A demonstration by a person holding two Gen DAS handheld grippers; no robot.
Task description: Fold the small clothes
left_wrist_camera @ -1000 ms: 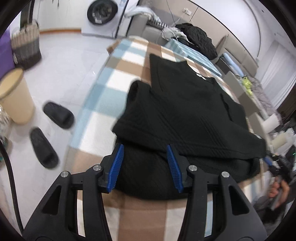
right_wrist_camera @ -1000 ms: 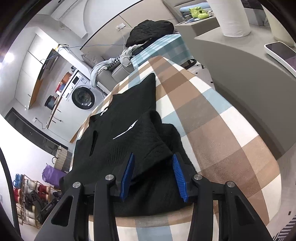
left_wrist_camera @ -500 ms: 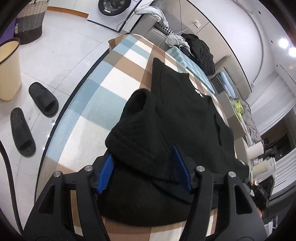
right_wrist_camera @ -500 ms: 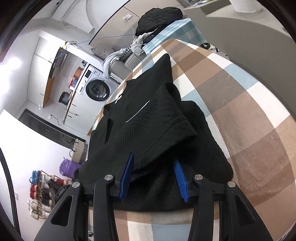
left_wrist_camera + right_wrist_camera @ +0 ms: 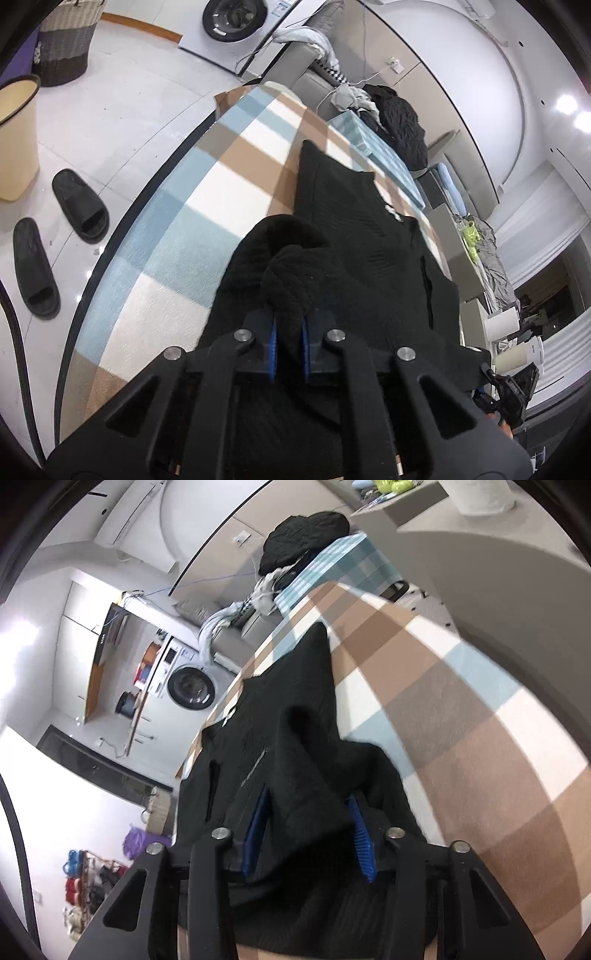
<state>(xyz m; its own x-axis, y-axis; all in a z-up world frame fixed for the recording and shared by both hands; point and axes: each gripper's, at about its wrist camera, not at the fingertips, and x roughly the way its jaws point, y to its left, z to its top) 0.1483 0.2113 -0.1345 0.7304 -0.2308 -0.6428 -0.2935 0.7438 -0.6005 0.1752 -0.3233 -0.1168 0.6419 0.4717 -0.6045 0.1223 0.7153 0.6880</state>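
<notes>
A black knit garment [image 5: 362,236] lies on a table under a blue, tan and white checked cloth [image 5: 207,192]. My left gripper [image 5: 288,343] is shut on a bunched fold of the garment's near edge and holds it raised. In the right wrist view the same garment [image 5: 295,716] fills the middle. My right gripper [image 5: 308,834] has its blue pads still apart, with a raised fold of the garment between them. The cloth [image 5: 461,738] lies bare to its right.
Two black slippers [image 5: 55,229] and a beige bin [image 5: 14,136] stand on the floor at left. A washing machine [image 5: 229,18] and a sofa with clothes stand beyond the table. A grey counter [image 5: 498,572] borders the table's right side.
My left gripper has closed from open onto the garment's near fold and lifted it. My right gripper has narrowed a little around its fold, and both views have tilted upward.
</notes>
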